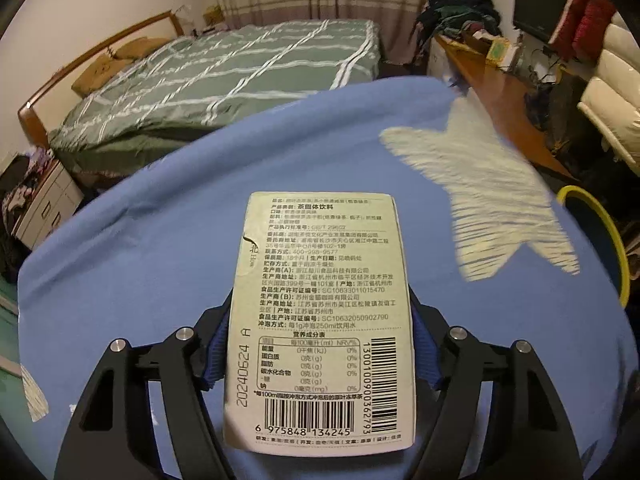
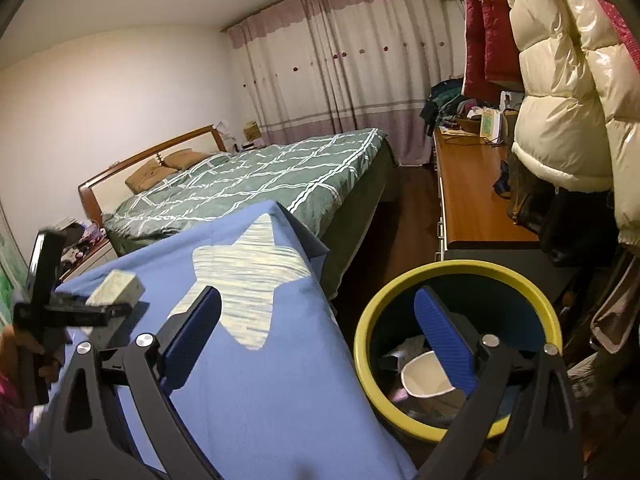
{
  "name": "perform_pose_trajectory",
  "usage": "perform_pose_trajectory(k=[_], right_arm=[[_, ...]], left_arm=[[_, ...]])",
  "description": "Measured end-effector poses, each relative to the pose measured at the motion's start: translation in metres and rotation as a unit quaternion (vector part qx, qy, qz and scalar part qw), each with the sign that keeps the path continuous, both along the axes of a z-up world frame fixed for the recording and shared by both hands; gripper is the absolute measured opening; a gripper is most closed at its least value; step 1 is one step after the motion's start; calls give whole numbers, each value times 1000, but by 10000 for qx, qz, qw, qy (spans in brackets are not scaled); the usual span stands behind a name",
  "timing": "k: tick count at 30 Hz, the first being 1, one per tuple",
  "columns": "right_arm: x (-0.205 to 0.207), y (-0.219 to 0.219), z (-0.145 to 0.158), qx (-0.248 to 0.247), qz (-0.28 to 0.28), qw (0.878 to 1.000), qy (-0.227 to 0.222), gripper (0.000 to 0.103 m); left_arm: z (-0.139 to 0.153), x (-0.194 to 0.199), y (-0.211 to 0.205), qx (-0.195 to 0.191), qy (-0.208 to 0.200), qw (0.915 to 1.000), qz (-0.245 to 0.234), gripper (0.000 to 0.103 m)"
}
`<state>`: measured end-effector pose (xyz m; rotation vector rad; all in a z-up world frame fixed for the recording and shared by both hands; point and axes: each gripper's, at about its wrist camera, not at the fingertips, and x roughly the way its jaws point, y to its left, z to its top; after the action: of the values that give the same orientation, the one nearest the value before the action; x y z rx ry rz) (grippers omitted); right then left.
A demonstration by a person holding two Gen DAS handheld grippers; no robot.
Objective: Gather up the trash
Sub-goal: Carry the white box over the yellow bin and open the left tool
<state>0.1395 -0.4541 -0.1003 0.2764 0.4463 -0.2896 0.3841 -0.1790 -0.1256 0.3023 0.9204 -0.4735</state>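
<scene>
My left gripper (image 1: 316, 356) is shut on a pale green tea box (image 1: 320, 320) printed with text and barcodes, held above the blue star-patterned cloth (image 1: 160, 240). The box also shows in the right wrist view (image 2: 116, 288), at the far left in the left gripper. My right gripper (image 2: 320, 336) is open and empty, its fingers spread between the cloth's right edge and the yellow-rimmed trash bin (image 2: 372, 308). The bin holds a white paper cup (image 2: 424, 376) and other scraps. The bin's rim shows at the right in the left wrist view (image 1: 600, 216).
A bed with a green checked cover (image 2: 256, 184) stands behind the cloth. A long wooden desk (image 2: 472, 192) with clutter runs along the right. Puffy white and red jackets (image 2: 568, 92) hang above the bin. A dark TV (image 1: 540, 0) sits at the far right.
</scene>
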Motion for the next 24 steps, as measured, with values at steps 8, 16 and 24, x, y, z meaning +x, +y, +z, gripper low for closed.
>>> perform_pose_trajectory(k=[8,16,24], right_arm=[[-58,-25,10,-175,-293,9994,-87,93],[-111,-67,10,-293,-878,9957,-16,93],[-141,-99,2,-95,-1212,9926,42,93]], left_arm=[[39,-49,-90,-204,-219,9952,-932,71],[41,-100,-211,-276,10,9810,-1921,71],[9,-140,-315,88,526,9651,-2563,71]])
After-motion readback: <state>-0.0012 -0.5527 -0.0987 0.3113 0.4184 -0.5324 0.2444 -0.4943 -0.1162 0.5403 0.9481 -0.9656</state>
